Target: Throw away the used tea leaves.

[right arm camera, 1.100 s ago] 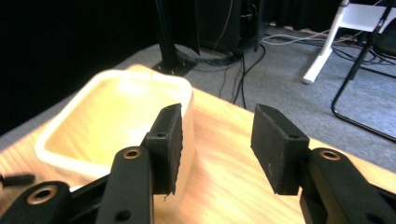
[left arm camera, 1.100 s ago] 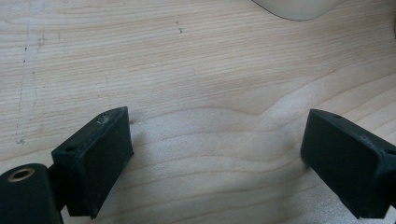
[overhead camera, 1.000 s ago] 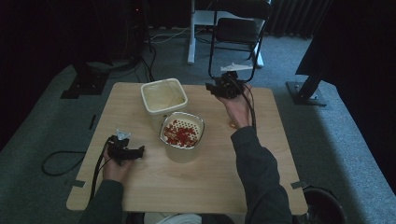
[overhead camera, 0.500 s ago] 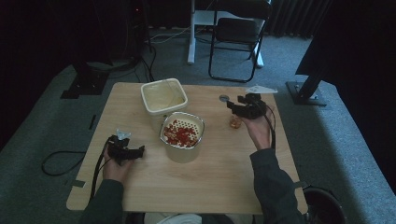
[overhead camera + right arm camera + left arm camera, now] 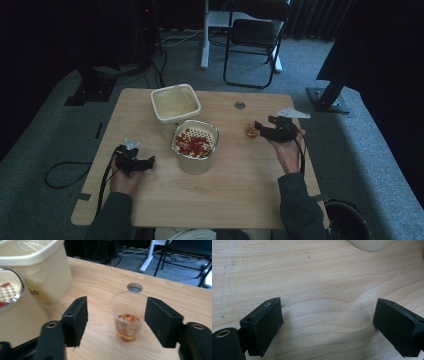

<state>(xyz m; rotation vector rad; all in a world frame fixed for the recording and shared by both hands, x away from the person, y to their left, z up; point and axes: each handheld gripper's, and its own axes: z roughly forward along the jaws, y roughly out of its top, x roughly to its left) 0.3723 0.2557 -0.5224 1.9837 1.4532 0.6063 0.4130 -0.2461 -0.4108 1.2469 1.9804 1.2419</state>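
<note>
only readable writing was a dark mark like "no" or "10" low on the side of the cream bin (image 5: 42,272), too partial to be sure. no brand was visible anywhere.

clear plastic cup (image 5: 127,315) stood upright on the wooden table (image 5: 240,195), right of the strainer pot, just in front of the round cable hole (image 5: 134,287). it held a small amount of amber liquid with reddish and pale bits at the bottom; upper part was empty. in the high view the cup (image 5: 251,131) sat just beyond the right gripper (image 5: 264,129) tips.

right gripper (image 5: 116,317) jaws were spread and had just been opening, the cup stood between them, pads not touching it.

cream bin (image 5: 175,103) was open on top, inside pale, contents couldn't be told. second cream container (image 5: 195,160) in front of it, touching or nearly so, carried a metal strainer (image 5: 195,141) with red pieces in it.

left gripper (image 5: 327,322) jaws were spread wide over bare wood, nothing between them; it (image 5: 142,163) rested near the table's left side, well apart from the cup.
</note>
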